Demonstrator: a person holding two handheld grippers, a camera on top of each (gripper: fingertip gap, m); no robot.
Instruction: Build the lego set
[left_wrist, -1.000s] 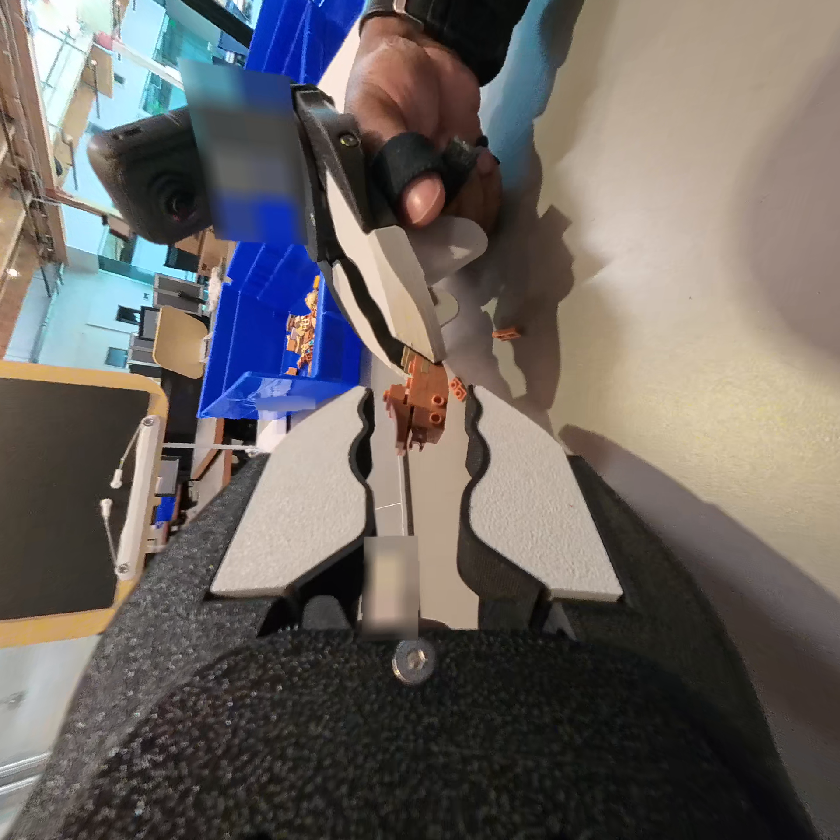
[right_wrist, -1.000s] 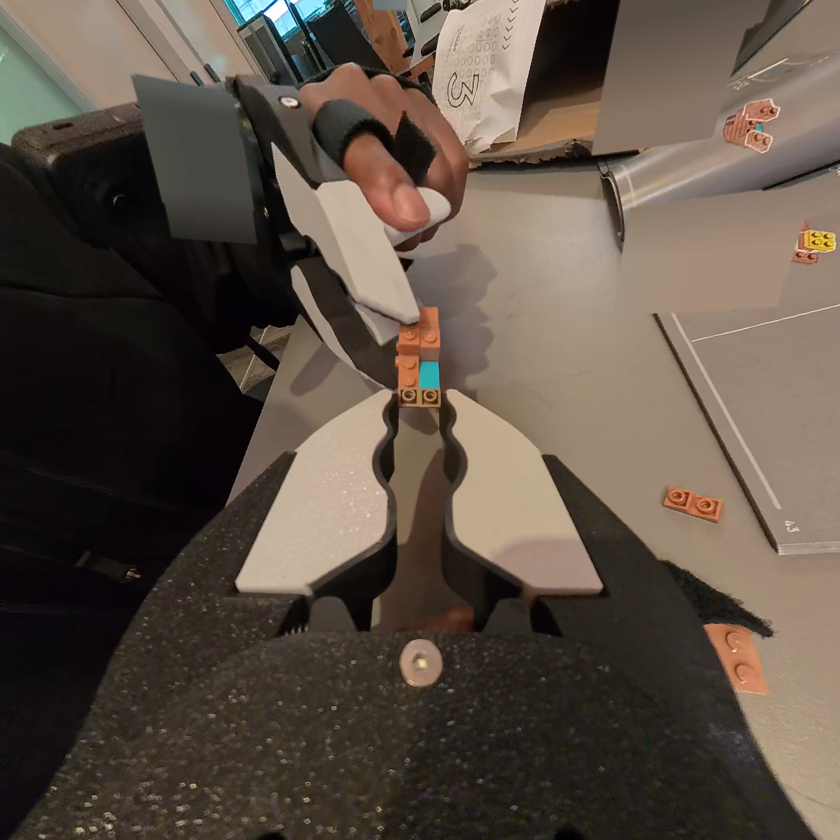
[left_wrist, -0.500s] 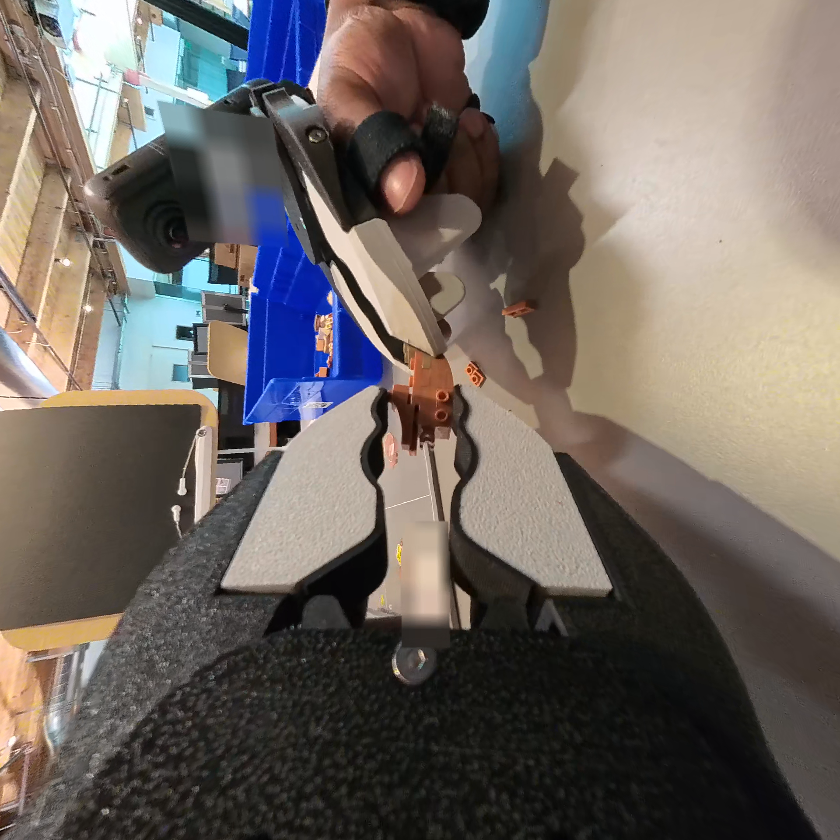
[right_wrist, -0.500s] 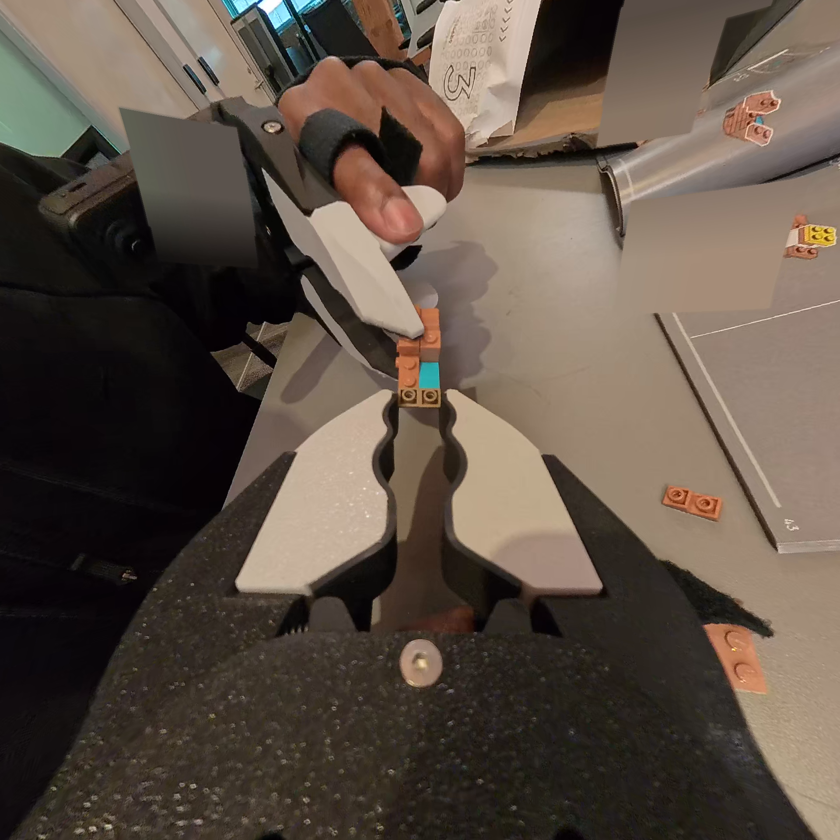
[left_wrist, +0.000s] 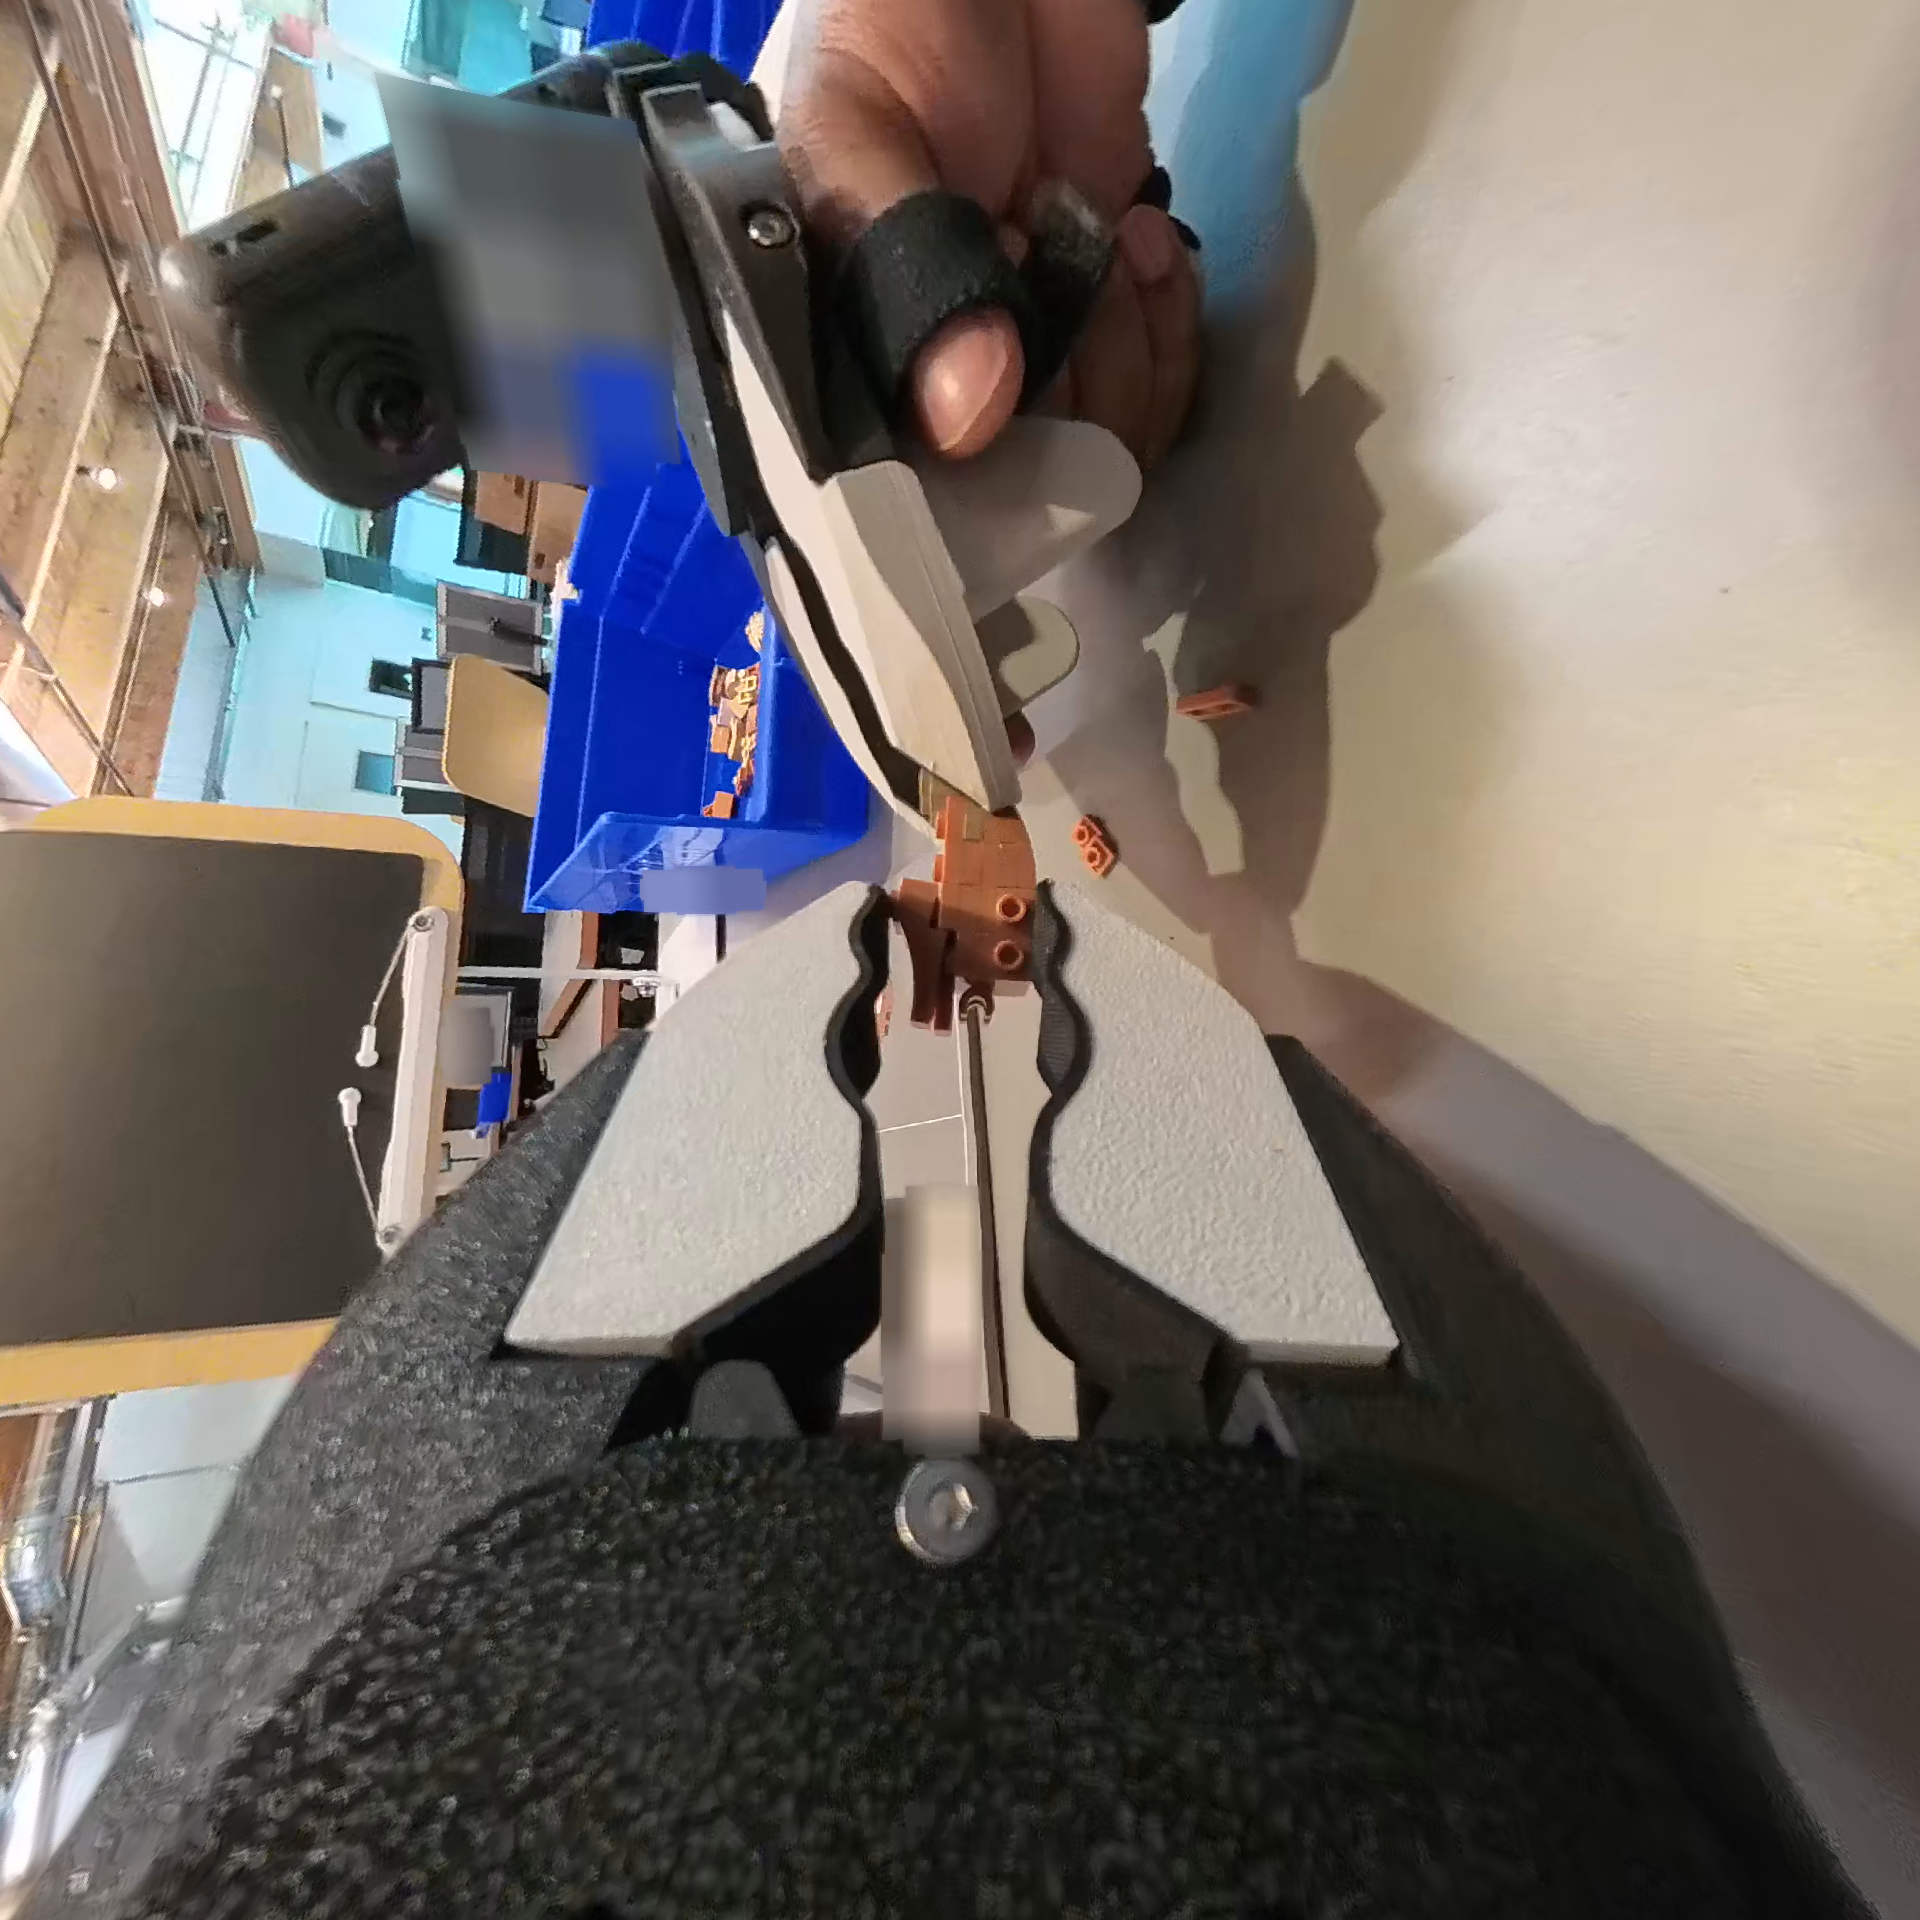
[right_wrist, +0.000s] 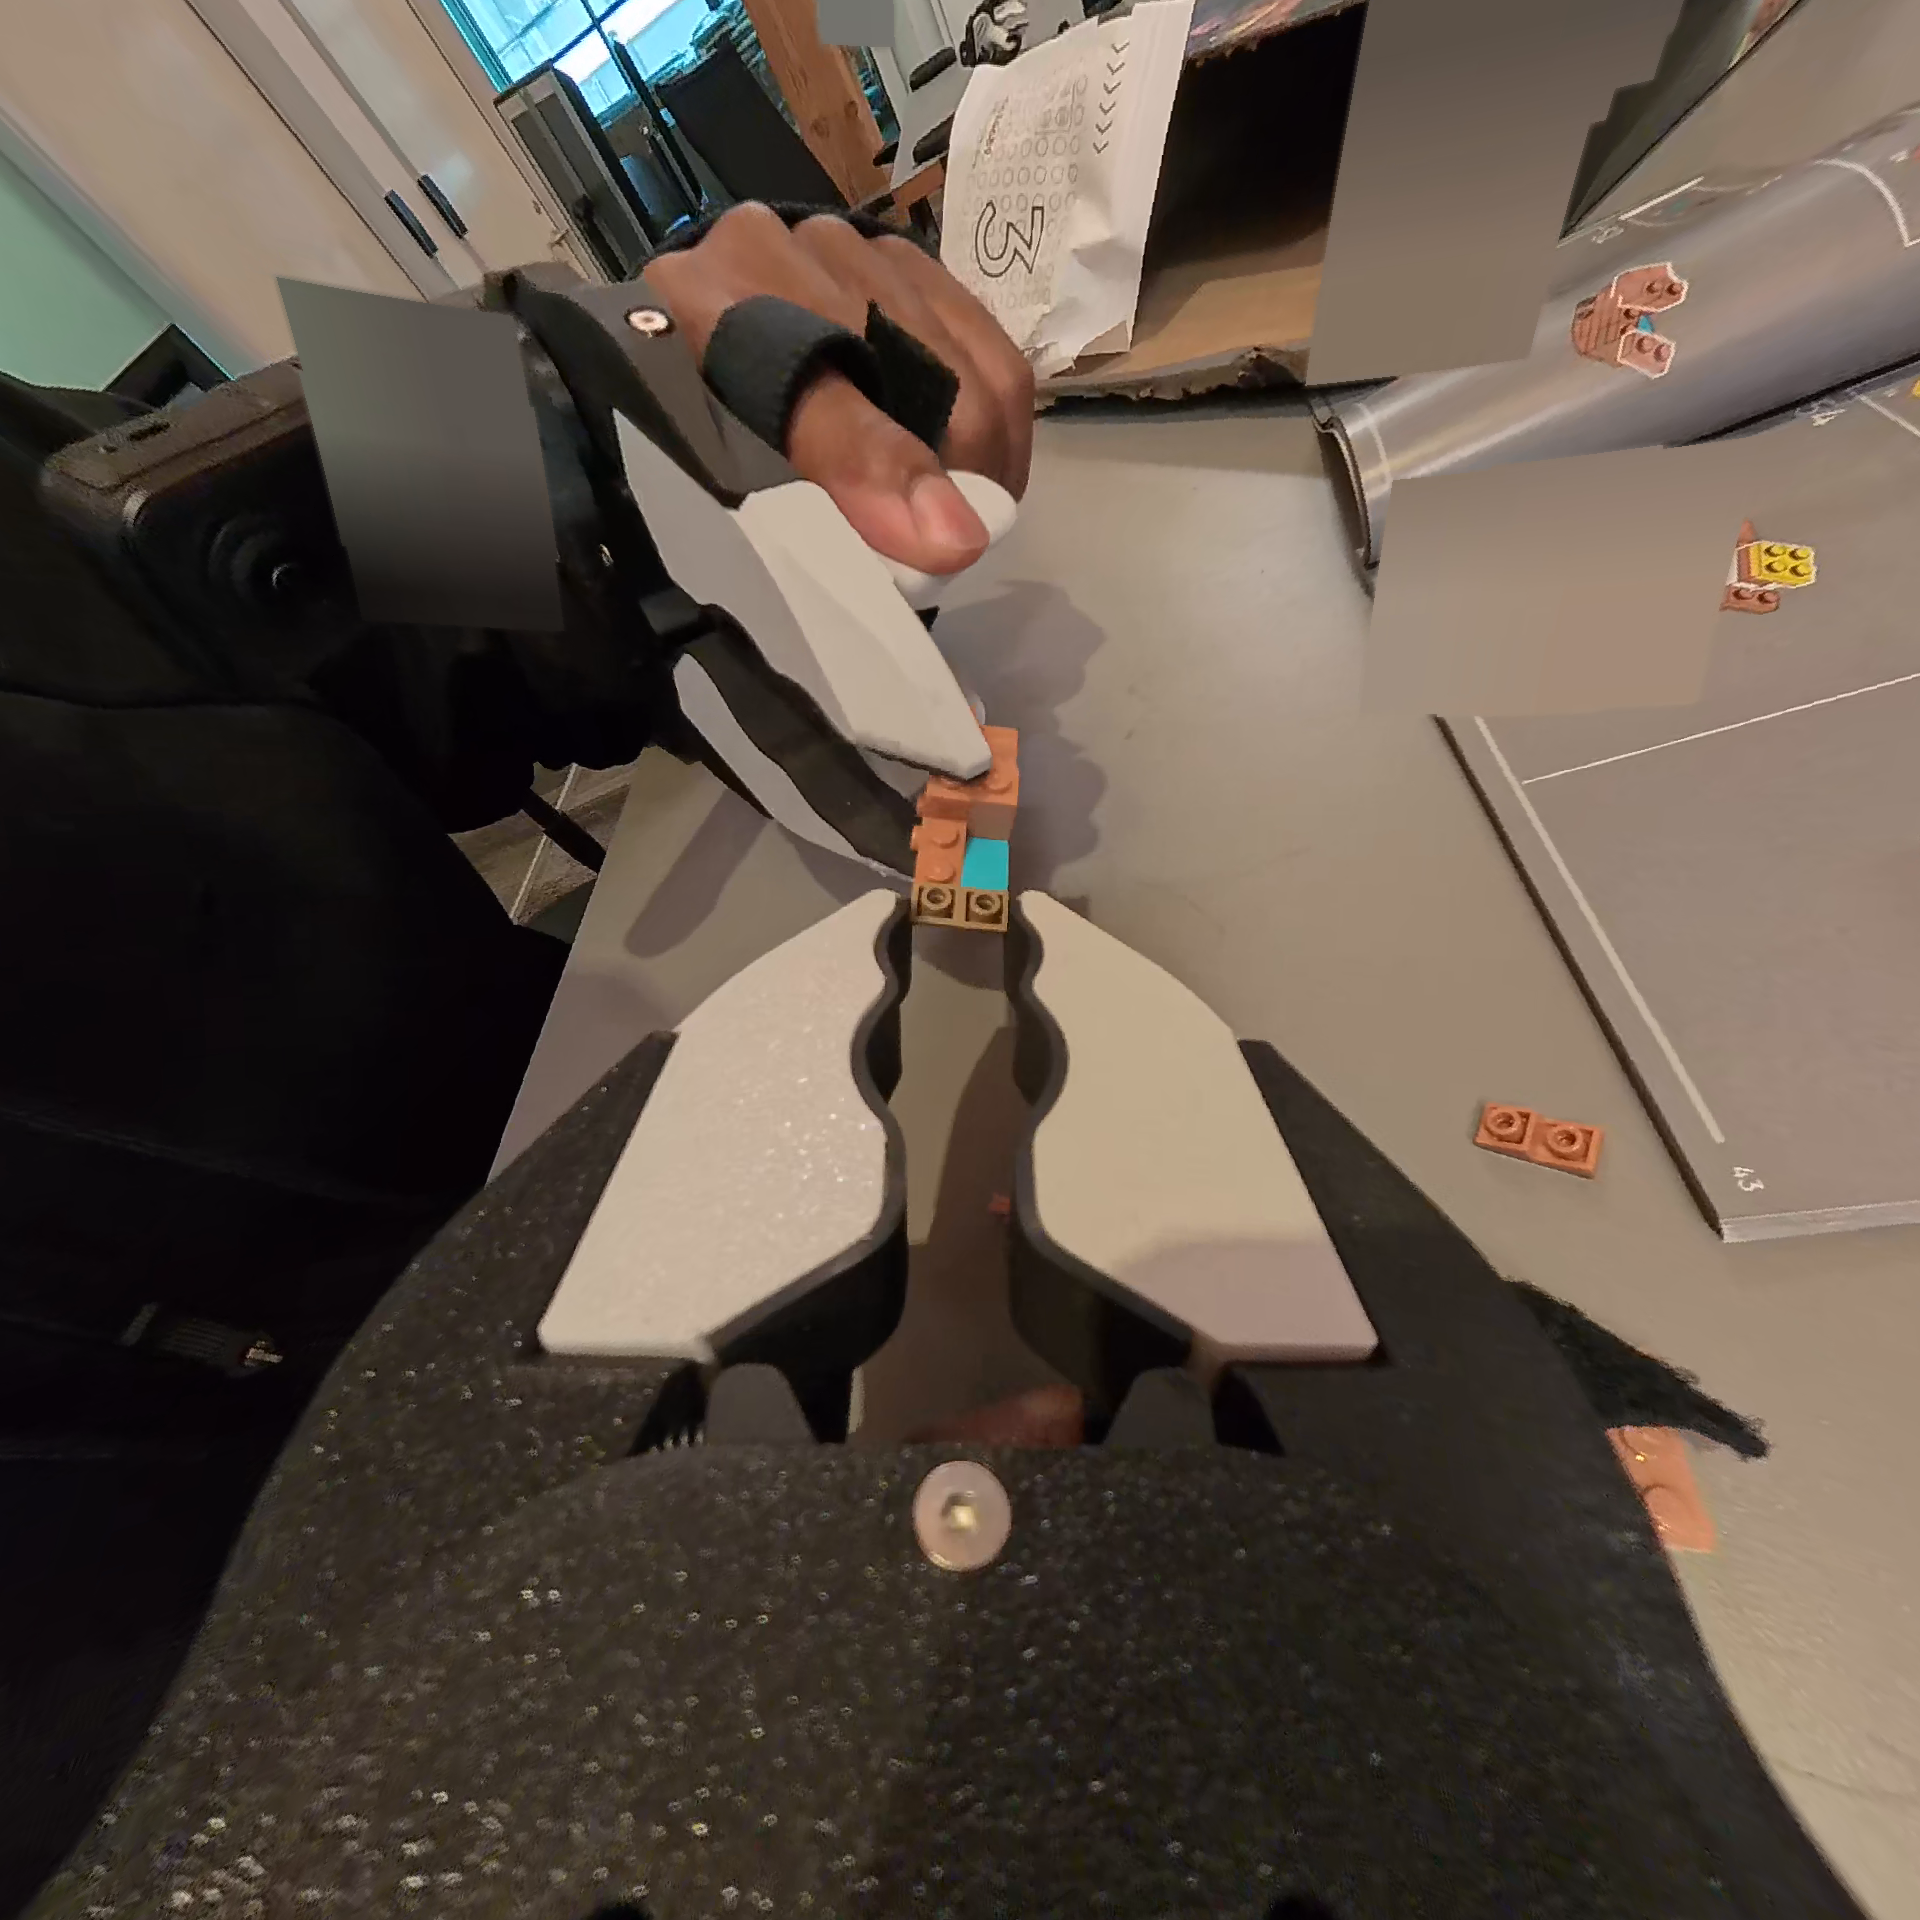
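Both claws meet on one small brick assembly (right_wrist: 966, 831), held in the air above the grey tabletop (right_wrist: 1195, 935).

Right claw (right_wrist: 958, 914): jaws narrowly apart, both pads pressed on the tan two-stud end of the assembly. The brown and turquoise bricks run forward, away from its tips.

Left claw (left_wrist: 961, 935): jaws part-closed around the far brown end of the same assembly (left_wrist: 982, 904). The right-hand pad (left_wrist: 1049, 935) lies against the studded brown face. At the left-hand pad a brown plate edge sits at the tip; firm contact there is hard to confirm from this angle. In the right wrist view its upper finger (right_wrist: 935, 738) rests on the top brown brick.

Surroundings: loose brown plate (right_wrist: 1538, 1138) on the tabletop, right of the right claw, beside an open instruction booklet (right_wrist: 1714, 987). Blue bin (left_wrist: 665, 727) with brown pieces beyond and left of the left claw. Two small brown pieces (left_wrist: 1096, 844) lie on the tabletop just past its tips.

Judgement: with two grips on one small stack, squeeze force should run square to the stud faces. Any twist between the claws would likely pry the layers apart. The right claw should stay as the fixed anchor.
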